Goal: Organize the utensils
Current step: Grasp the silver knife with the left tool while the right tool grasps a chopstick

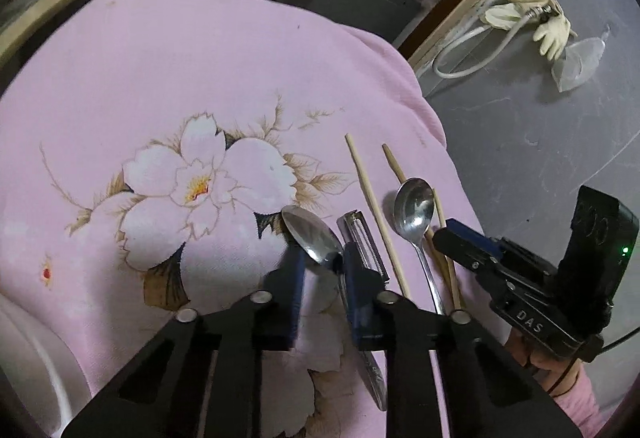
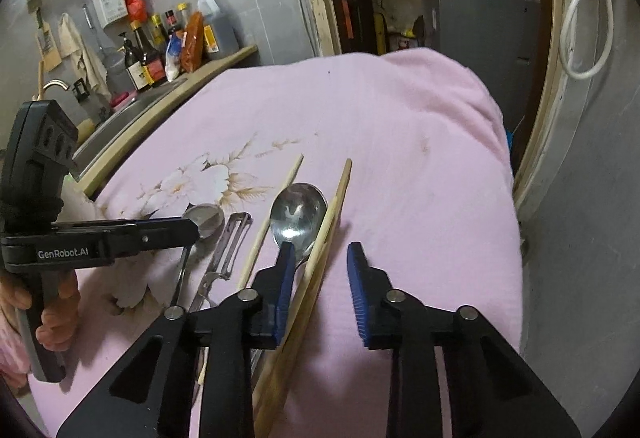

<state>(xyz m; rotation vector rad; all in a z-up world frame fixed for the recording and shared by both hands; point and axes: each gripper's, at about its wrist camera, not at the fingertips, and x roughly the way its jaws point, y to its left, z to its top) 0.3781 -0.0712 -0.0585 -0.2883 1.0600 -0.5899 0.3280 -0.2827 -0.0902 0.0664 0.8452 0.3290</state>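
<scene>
Steel spoons (image 1: pixel 314 236) — shiny, bowls up

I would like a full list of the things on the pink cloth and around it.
cloth: one, pink with flowers, covers the surface
spoons: two, silver, on the cloth
peeler: one, metal, between the spoons
chopsticks: apparently three, pale wood, around one spoon
bottles: several, mostly dark, on the counter behind
left gripper: one, black and blue, open, over a spoon
right gripper: one, black and blue, open, beside chopsticks
</scene>
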